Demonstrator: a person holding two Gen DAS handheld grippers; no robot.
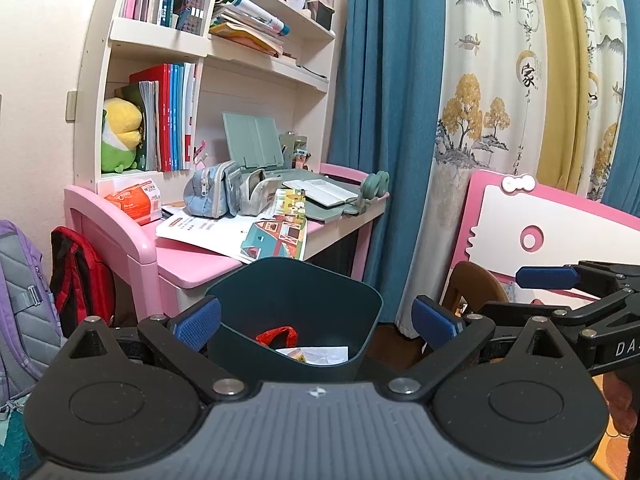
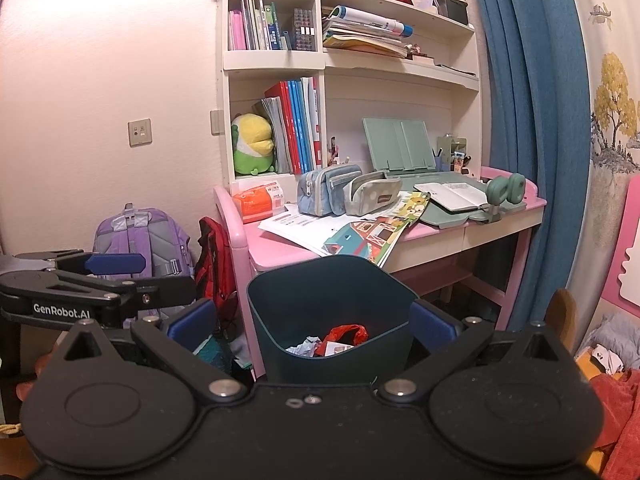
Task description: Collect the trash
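the dark teal bin (image 1: 294, 320) stands on the floor in front of the pink desk (image 1: 200, 264), between the spread fingers of the left gripper (image 1: 316, 318) and right gripper (image 2: 312, 322). inside it lie a red wrapper (image 2: 346, 336) and crumpled paper (image 2: 304, 346) (neither gripper pinches anything).

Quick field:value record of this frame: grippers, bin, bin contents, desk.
left gripper: open, jaws spread to either side of the bin, holding nothing
right gripper: open, likewise astride the bin, holding nothing
bin: dark teal, upright, in front of the pink desk
bin contents: red wrapper, crumpled paper, flat white paper
pink desk: papers, two pencil cases, an open book
contact with bin: cannot tell
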